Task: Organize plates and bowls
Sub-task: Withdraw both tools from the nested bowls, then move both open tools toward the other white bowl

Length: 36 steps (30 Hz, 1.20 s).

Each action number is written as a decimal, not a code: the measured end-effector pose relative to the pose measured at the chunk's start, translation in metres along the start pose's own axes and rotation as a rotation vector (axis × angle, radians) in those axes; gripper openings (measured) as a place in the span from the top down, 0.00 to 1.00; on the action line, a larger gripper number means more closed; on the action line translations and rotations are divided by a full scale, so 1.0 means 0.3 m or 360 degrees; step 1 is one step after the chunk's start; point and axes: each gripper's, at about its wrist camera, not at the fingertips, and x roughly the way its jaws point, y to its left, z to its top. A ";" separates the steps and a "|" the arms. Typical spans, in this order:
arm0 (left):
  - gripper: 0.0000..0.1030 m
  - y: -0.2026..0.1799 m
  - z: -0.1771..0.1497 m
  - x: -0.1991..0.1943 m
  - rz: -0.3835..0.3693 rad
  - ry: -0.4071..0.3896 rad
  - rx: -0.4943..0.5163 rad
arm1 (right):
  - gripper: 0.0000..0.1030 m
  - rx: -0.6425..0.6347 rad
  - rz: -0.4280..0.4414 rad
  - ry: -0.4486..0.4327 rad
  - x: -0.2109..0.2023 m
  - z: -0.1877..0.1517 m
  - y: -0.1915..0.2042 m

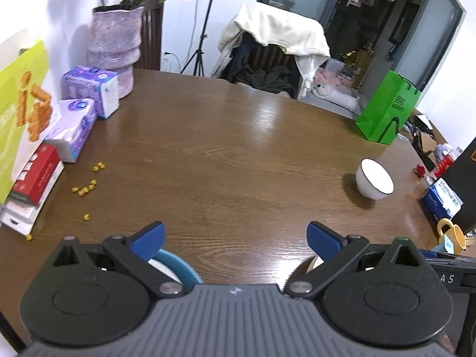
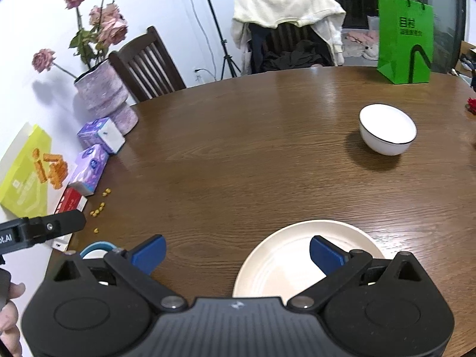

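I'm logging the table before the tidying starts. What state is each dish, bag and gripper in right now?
White bowl: upright, empty, alone on the table.
Cream plate: flat, empty, near edge.
Blue-rimmed dish: mostly hidden, contents unclear.
Green bag: standing upright.
Left gripper: fingers open, holding nothing.
Right gripper: fingers open, one above the plate, holding nothing.

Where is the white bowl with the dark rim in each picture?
Left wrist view: the white bowl sits far right on the table, past the right finger.
Right wrist view: the bowl is upper right, beyond the cream plate.
Shared landmark: the green bag stands behind it in both.
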 end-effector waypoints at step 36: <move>0.00 -0.299 0.111 0.264 -0.0164 0.0107 0.0192 | 0.00 0.0208 -0.0187 0.0002 0.052 0.093 -0.346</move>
